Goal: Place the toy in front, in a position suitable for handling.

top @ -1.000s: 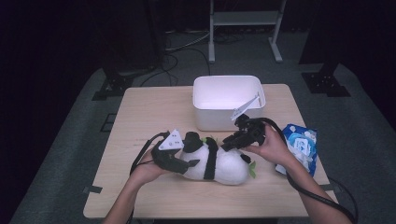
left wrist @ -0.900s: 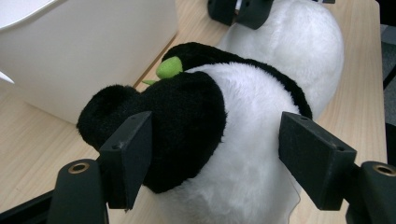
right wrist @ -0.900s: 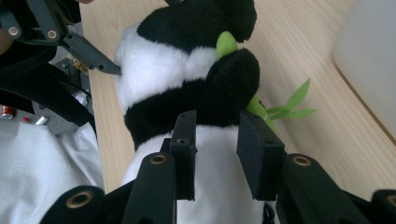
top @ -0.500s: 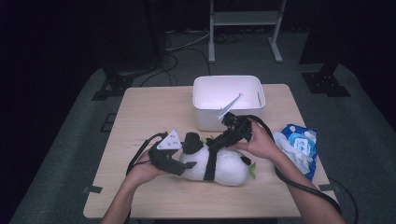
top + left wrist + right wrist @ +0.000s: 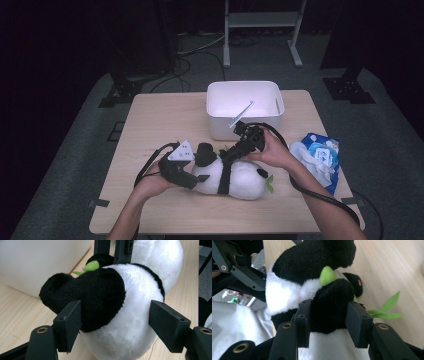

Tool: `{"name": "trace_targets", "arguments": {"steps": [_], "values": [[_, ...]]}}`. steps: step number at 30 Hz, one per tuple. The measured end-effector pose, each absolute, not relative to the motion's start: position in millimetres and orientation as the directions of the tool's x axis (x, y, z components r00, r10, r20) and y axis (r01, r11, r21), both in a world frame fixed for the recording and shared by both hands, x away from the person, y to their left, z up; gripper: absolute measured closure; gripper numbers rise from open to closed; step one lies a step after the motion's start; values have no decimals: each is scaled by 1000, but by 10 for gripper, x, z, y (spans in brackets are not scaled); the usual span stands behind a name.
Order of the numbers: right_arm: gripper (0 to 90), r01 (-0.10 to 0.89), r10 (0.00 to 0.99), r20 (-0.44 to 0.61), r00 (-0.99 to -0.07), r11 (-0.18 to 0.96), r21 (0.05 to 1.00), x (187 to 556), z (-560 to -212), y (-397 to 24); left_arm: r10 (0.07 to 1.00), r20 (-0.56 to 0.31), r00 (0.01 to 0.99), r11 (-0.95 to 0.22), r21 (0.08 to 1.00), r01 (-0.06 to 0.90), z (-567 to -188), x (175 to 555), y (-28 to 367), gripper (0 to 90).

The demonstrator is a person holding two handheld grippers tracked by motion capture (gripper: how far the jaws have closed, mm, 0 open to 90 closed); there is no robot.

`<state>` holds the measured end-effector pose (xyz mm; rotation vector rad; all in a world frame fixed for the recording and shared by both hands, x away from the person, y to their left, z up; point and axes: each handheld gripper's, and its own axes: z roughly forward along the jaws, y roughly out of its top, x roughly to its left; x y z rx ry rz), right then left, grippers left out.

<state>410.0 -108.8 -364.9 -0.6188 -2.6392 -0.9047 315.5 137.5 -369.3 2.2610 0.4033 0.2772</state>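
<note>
Figure: a plush panda (image 5: 240, 177) lies on its side on the desk (image 5: 165, 125), at 6 o'clock from the white bin (image 5: 245, 107) and near the desk's front edge. The left hand-held gripper (image 5: 192, 181) straddles the panda's end at 9 o'clock; in the left gripper view its jaws flank the white body and a black limb (image 5: 85, 297), one pad against the fur and the other seemingly just clear, so a firm grip cannot be told. The right hand-held gripper (image 5: 225, 156) comes in from 1 o'clock; its jaws have just been opening and now stand apart around a black paw (image 5: 329, 307), close to the fur without visibly squeezing it. By the look of it, the step in hand is regrasping the toy. The next move would call for closing on the paw and raising both ends together. Open room lies at 9 to 11 o'clock on the bare desk. At 3 o'clock a wipes packet (image 5: 320, 157) crowds the edge, and the bin's front wall stands close behind the right hand (image 5: 272, 150).
</note>
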Motion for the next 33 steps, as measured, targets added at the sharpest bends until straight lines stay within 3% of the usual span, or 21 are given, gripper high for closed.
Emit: {"name": "trace_targets", "arguments": {"steps": [2, 7, 11, 20, 28, 33], "values": [[584, 480, 296, 400, -867, 711, 514, 4096, -3660, -1076, 369, 70, 927, -629, 753, 194, -3678, 3159, 1387, 264], [748, 436, 275, 357, -893, 726, 532, 4053, -3618, -1055, 374, 52, 926, -603, 772, 201, -3645, 3164, 1424, 265], [791, 408, 286, 298, -911, 732, 545, 4027, -3553, -1080, 386, 50, 921, -597, 775, 207, -3630, 3184, 1467, 265], [785, 347, 292, 189, -938, 743, 573, 3968, -3428, -1137, 431, 43, 901, -558, 797, 229, -3568, 3223, 1601, 264], [715, 310, 194, 264, -945, 787, 533, 3828, -3505, -1085, 440, 40, 897, -542, 809, 230, -3531, 3216, 1645, 264], [696, 320, 182, 291, -939, 771, 550, 3831, -3486, -1134, 443, 39, 896, -542, 808, 233, -3530, 3224, 1647, 264]]}}
